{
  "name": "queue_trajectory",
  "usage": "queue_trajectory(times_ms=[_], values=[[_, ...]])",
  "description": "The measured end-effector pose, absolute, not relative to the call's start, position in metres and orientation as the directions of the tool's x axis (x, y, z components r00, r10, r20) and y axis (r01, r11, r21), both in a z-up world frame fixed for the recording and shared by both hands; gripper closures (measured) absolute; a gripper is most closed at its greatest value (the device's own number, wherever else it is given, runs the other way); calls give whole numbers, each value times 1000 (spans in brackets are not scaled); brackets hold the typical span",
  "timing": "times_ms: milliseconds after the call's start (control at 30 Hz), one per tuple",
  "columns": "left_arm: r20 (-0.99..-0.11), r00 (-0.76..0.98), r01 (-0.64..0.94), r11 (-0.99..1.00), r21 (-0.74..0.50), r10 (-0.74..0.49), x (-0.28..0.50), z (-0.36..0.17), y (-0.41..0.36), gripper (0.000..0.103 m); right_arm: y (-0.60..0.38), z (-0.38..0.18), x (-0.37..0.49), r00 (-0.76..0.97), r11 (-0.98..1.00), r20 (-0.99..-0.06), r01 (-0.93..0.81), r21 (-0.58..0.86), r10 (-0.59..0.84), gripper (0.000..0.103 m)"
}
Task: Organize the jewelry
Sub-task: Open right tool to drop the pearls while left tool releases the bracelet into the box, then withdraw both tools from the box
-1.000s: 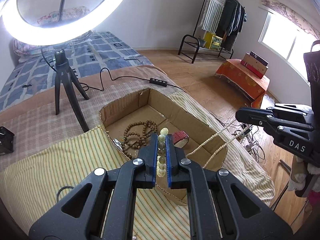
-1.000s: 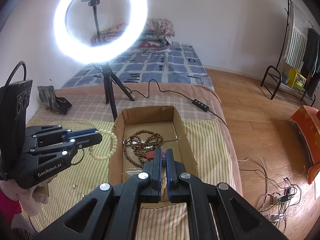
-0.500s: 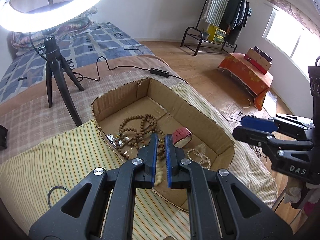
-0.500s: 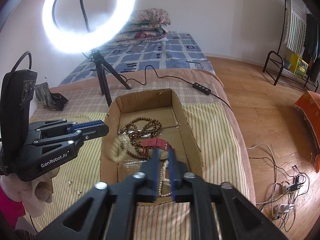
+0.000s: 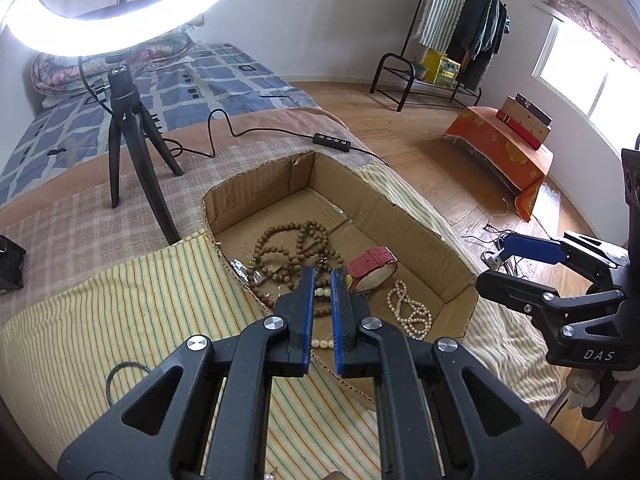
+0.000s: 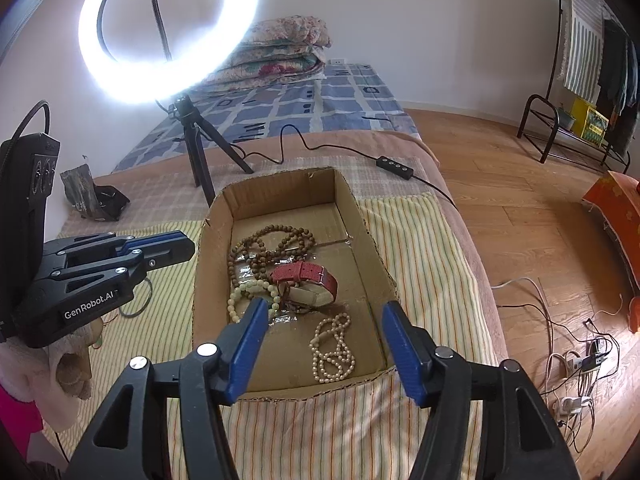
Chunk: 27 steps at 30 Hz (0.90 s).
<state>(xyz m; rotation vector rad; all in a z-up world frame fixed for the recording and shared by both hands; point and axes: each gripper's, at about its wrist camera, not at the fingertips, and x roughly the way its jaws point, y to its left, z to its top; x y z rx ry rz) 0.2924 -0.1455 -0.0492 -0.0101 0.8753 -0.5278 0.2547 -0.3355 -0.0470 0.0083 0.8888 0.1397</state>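
The right tool (image 6: 322, 344), pinched together a second ago, is now standing wide apart over the cardboard box (image 6: 362, 220); the left tool (image 5: 320, 304) is nearly together, gripping nothing. Lying in the box: one white pearl necklace (image 6: 334, 350), one cream bracelet (image 6: 250, 294), one red watch (image 6: 308, 282), brown beads (image 6: 272, 248).

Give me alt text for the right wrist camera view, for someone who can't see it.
An open right gripper hovers over a cardboard box on a bed, holding a pearl necklace, red-strapped watch, brown beads and pale bead bracelet. The left gripper sits left; a ring light glows behind.
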Motion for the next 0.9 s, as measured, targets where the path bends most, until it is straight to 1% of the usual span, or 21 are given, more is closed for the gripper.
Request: queue_trajectory(times_ms=[33, 67, 100, 133, 167, 400, 567, 667, 900], values=[[-730, 521, 433, 874, -221, -442, 292, -48, -143, 94, -335, -45, 254, 626, 991, -770, -117, 64, 124, 30], [-731, 519, 429, 875, -225, -443, 292, -47, -142, 73, -334, -45, 253, 629, 991, -768, -117, 63, 123, 28], [-727, 521, 425, 875, -233, -447, 291, -46, -139, 49, -334, -44, 252, 631, 991, -766, -117, 62, 123, 26], [-712, 535, 419, 875, -243, -454, 289, -43, -134, 43, -332, -43, 251, 632, 991, -765, -119, 61, 123, 25], [-697, 555, 411, 878, -245, -455, 286, -39, -129, 40, -331, -43, 251, 633, 991, -764, -122, 59, 123, 23], [-702, 581, 389, 898, -205, -412, 276, -27, -96, 40, -320, -40, 241, 636, 990, -761, -134, 52, 126, 15], [-703, 613, 384, 914, -132, -360, 256, -23, -62, 39, -309, -38, 231, 647, 987, -749, -153, 57, 143, 12], [-699, 639, 370, 925, -86, -321, 242, -22, -38, 39, -301, -37, 224, 656, 984, -739, -168, 60, 157, 12], [-703, 665, 311, 949, -48, -254, 206, -33, 26, 39, -283, -39, 206, 671, 975, -710, -199, 104, 213, 12]])
